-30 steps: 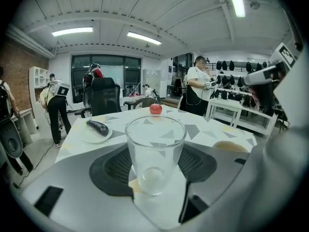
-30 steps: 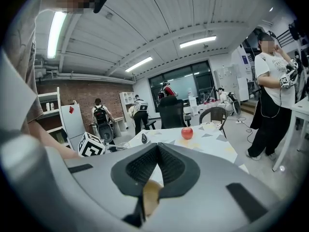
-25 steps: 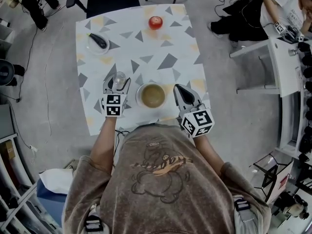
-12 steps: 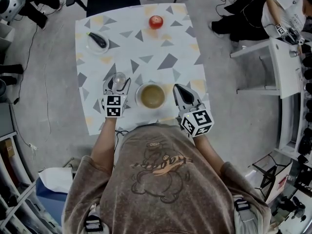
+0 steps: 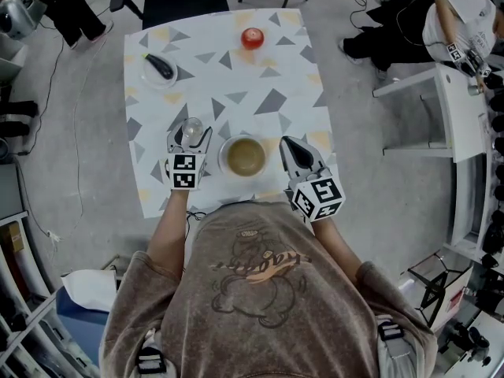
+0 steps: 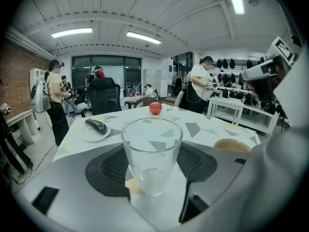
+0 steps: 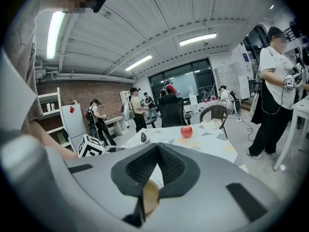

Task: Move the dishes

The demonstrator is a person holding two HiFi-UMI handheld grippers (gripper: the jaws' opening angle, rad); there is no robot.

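- The bowl (image 5: 246, 155) stands on the table (image 5: 260, 93) at its near edge, just in front of the person and between the two grippers. Its inside looks brownish.
- The glass (image 5: 191, 130) is upright on the table, just left of the bowl. It is clear and looks empty.
- The left gripper (image 5: 189, 135) has its jaws wide apart, one on each side of the glass, so the glass stands between the two dark pads. In the head view the fingertips are a little wider than the glass. I cannot tell if a pad touches its wall.
- The right gripper (image 5: 286, 142) is clenched, with its pads pressed together and nothing between them. It is just right of the bowl and apart from it.
- The plate (image 5: 150, 78) lies near the far left corner of the table with a dark eggplant (image 5: 160, 66) on it.
- A red apple (image 5: 252, 37) sits near the far edge, well apart from both grippers.
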